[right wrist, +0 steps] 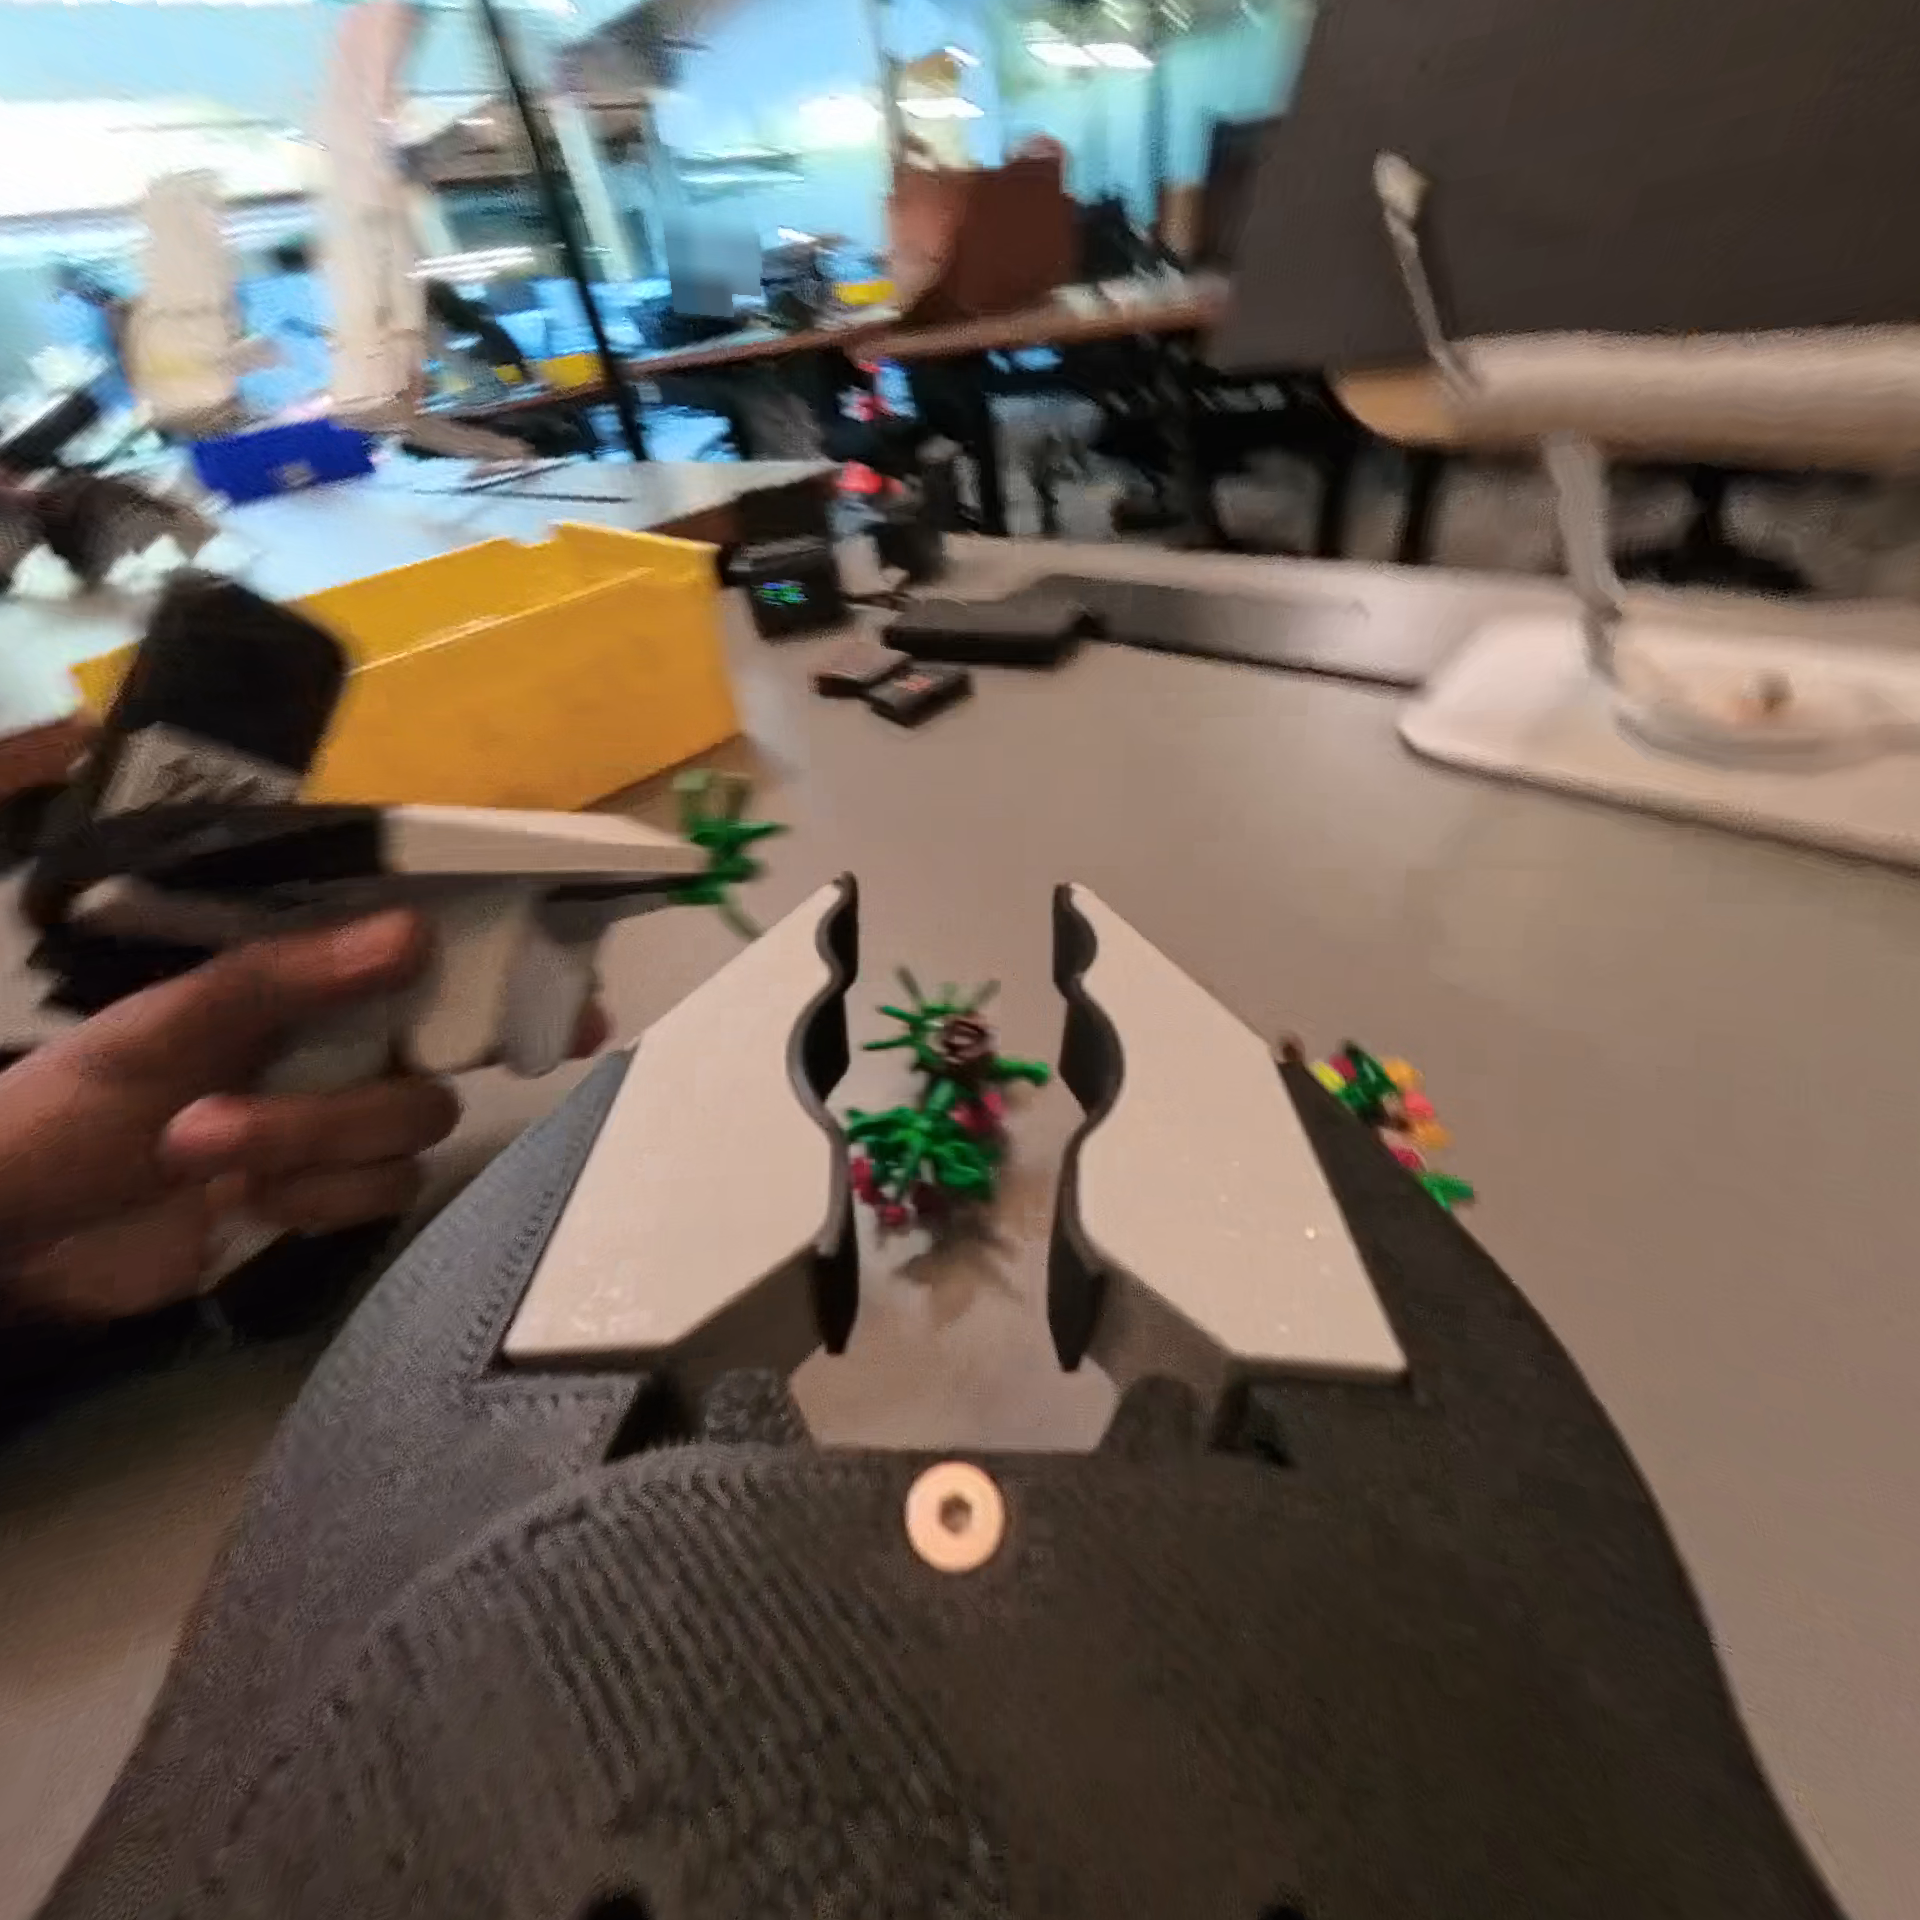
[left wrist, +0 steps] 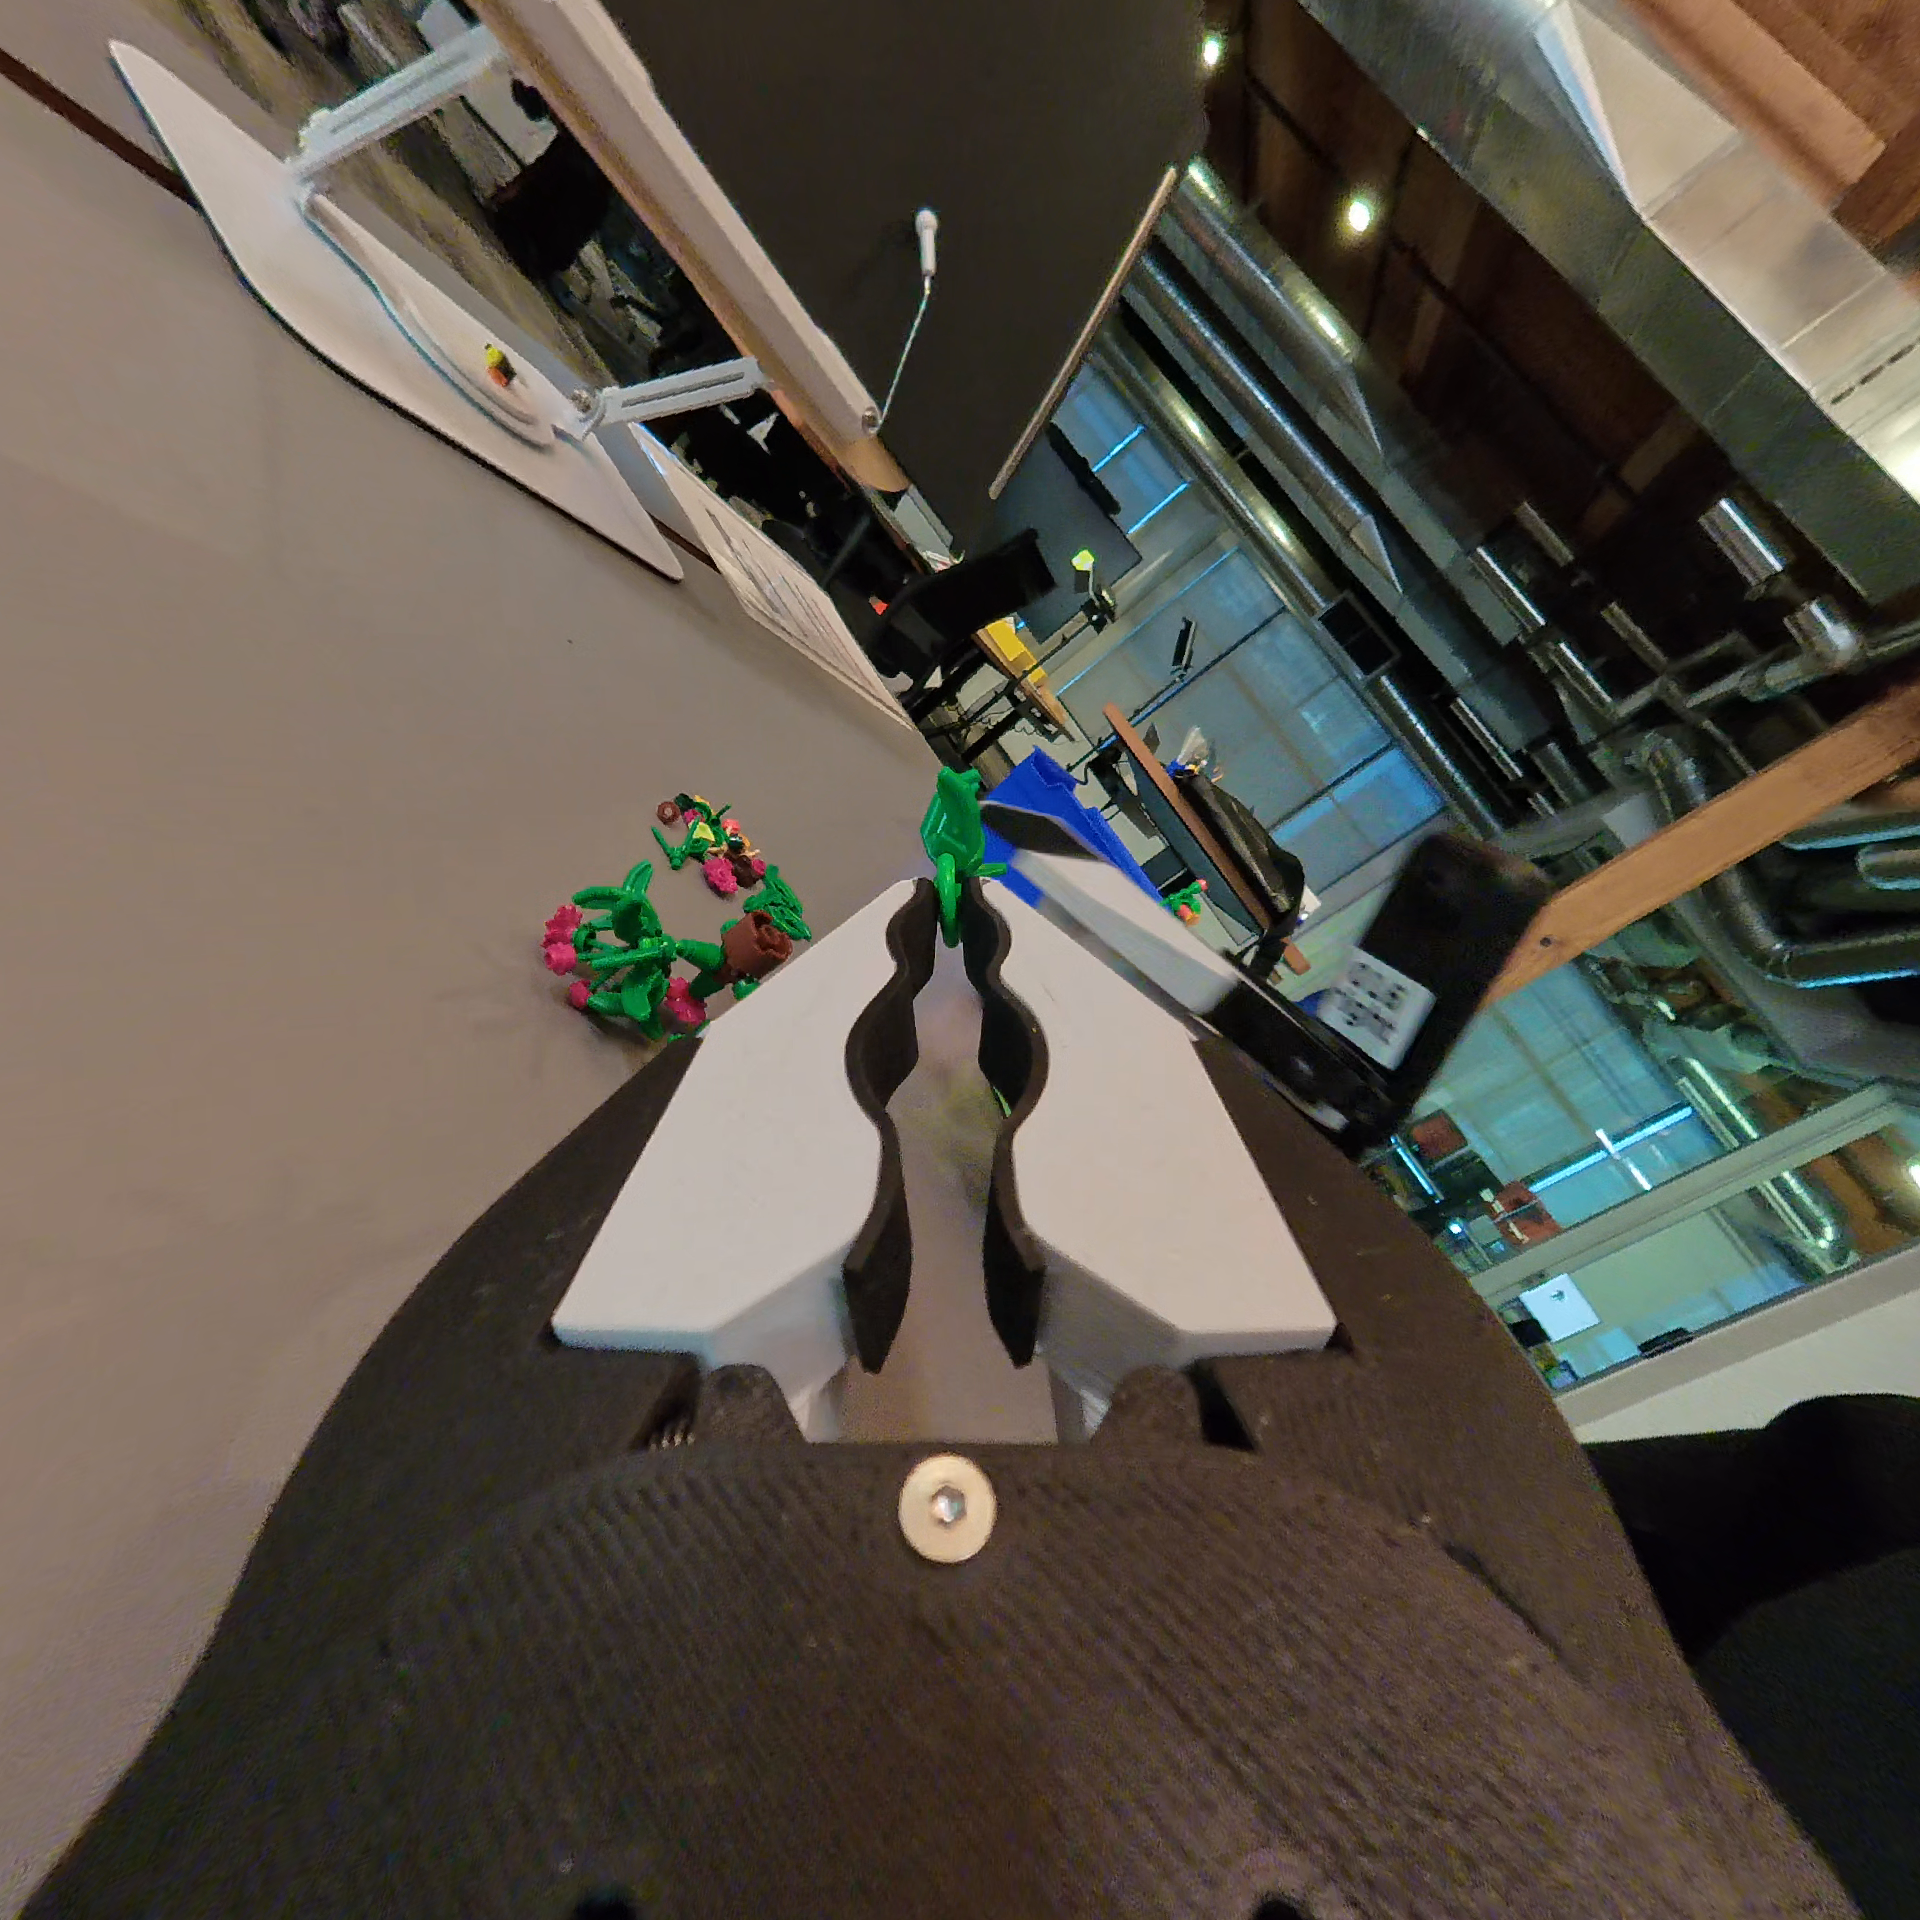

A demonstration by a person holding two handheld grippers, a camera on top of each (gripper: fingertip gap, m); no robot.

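A person's hand (right wrist: 197, 1122) at the far left of the right wrist view grips the handle of the left tongs (right wrist: 717, 868), which reach rightward above the grey worktop (right wrist: 1299, 987). Their tips are pinched on a green plastic leaf sprig (right wrist: 727, 847), held clear of the surface. In the left wrist view the same left tongs (left wrist: 948, 896) are closed on the sprig (left wrist: 951, 831) at its thin lower stem, so its long axis runs on from the tips and the broad leaf points forward, away from the camera. Behind the left tongs in the right wrist view stands a yellow bin (right wrist: 520, 665) on the worktop, with a blue bin (right wrist: 281, 457) farther back.

In the middle, the right tongs (right wrist: 954, 904) stand parted and empty, hovering over a toy plant cluster (right wrist: 935, 1122) of green stems, pink blossoms and a brown stud lying on the worktop; it shows in the gap between the two fingers, untouched, its stems running roughly away from the camera. The left wrist view shows that cluster (left wrist: 665, 956) resting on the worktop (left wrist: 312, 831) left of the tongs.

Just right of the right tongs lies a smaller pile of loose pieces (right wrist: 1382, 1117), green, yellow and pink. Far right sits a white stand base (right wrist: 1558, 748).
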